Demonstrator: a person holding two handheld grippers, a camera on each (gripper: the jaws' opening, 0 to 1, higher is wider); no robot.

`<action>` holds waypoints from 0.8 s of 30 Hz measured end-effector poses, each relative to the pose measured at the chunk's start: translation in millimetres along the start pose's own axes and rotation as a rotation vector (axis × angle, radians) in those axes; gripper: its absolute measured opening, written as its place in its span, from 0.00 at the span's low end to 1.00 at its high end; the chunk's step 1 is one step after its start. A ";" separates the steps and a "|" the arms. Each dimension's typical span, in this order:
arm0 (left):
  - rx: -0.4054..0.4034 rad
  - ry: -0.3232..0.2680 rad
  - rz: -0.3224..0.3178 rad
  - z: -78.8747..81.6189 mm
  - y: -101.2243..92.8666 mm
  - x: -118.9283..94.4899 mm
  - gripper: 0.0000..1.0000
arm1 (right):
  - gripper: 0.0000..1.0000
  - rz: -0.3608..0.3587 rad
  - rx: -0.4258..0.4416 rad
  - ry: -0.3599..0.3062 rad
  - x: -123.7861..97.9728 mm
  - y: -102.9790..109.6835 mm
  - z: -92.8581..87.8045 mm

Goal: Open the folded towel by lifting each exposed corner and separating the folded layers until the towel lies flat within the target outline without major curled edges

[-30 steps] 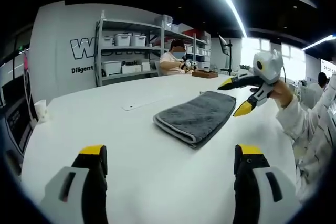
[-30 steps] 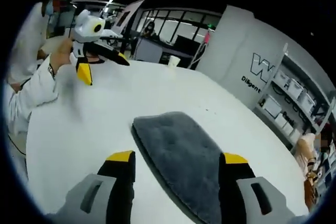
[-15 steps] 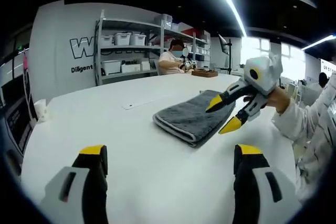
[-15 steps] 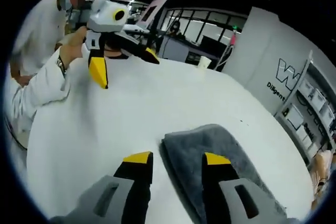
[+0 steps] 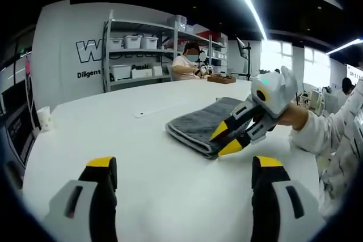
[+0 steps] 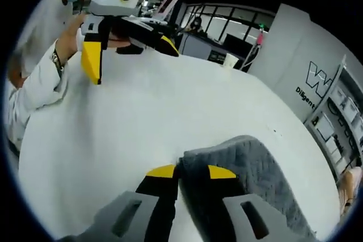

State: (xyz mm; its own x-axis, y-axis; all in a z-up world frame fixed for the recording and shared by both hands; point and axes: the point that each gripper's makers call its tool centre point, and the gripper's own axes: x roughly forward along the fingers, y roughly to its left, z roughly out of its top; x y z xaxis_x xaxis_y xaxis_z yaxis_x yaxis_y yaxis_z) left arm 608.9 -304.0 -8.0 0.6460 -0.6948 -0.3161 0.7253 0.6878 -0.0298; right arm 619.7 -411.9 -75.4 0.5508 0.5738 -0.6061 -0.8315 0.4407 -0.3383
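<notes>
Left gripper view: grey folded towel (image 5: 205,126) on white table (image 5: 113,134), mid-table, folds stacked, thick rounded edge facing cam. Right gripper (image 5: 224,140) seen from outside here, coming in from right of view, yellow tips angled down at towel's near corner, jaws drawn close w/ edge of towel between them; whether tips actually touch each other can't be told. Hand (image 5: 288,118) behind its white body, white sleeve (image 5: 334,145) trailing to right. Left gripper (image 5: 182,165) own jaws rising from bottom, spread wide, nothing between, well short of towel, above bare table. Background: metal shelving (image 5: 142,55) w/ bins, seated person (image 5: 187,66) at far side, small cup (image 5: 44,118) at table's left edge. Right gripper view: close-up unavailable in other view, i.e. right gripper (image 6: 185,170) jaws nearly together, pinching towel (image 6: 255,168) corner, grey fabric bunched up between yellow tips. Rest of towel running off to right, flat on table (image 6: 170,106). Left gripper (image 6: 122,41) seen from outside at top left, held up off table, jaws wide apart, empty, one yellow tip pointing down, other pointing right. Hand (image 6: 74,32) gripping it from behind, sleeve (image 6: 34,94) down left side. Cup (image 6: 229,60) on far table edge.
</notes>
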 end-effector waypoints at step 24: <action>0.012 0.022 -0.003 -3.7 -2.6 3.3 0.96 | 0.00 -0.143 0.224 -0.225 -65.1 -51.6 26.5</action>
State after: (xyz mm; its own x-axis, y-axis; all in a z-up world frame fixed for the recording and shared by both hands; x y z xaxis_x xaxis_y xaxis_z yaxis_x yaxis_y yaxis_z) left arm 608.2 -307.2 -12.5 0.6387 -0.6920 -0.3365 0.7300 0.6832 -0.0192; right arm 628.6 -453.7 0.6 0.6838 0.6220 -0.3816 -0.7216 0.6539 -0.2273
